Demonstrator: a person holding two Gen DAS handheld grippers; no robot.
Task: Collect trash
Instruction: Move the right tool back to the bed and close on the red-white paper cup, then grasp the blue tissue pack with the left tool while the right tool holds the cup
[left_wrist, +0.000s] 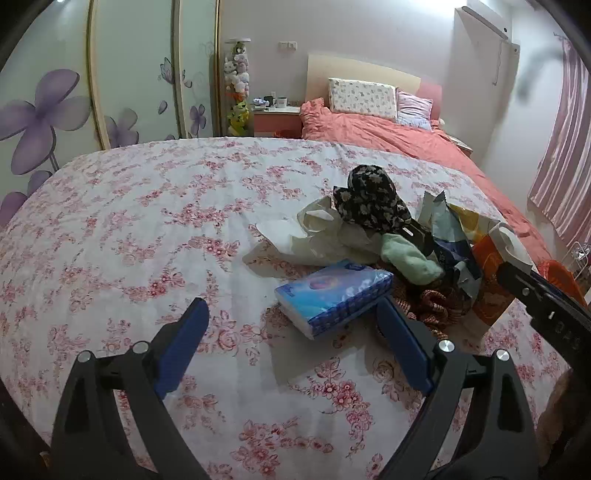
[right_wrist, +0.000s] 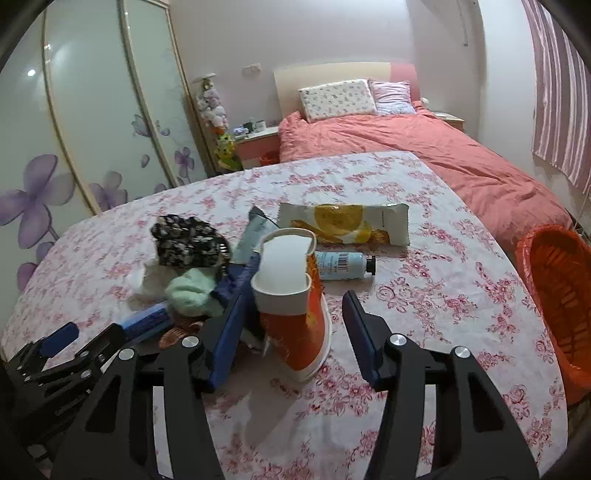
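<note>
Right wrist view: the right gripper (right_wrist: 299, 299) straddles a squashed orange paper cup (right_wrist: 295, 295) on the floral table (right_wrist: 443, 295), jaws half-open, not visibly pinching; orange bin (right_wrist: 554, 288) waits alongside; left gripper (left_wrist: 291, 317) gapes wide, empty, beside a tissue pack (left_wrist: 332, 299).

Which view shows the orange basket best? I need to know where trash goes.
The right wrist view: the orange basket shows its open mouth and ribbed inside, beside the table's right edge. The left wrist view catches only an orange sliver behind the right hand-held gripper.
</note>
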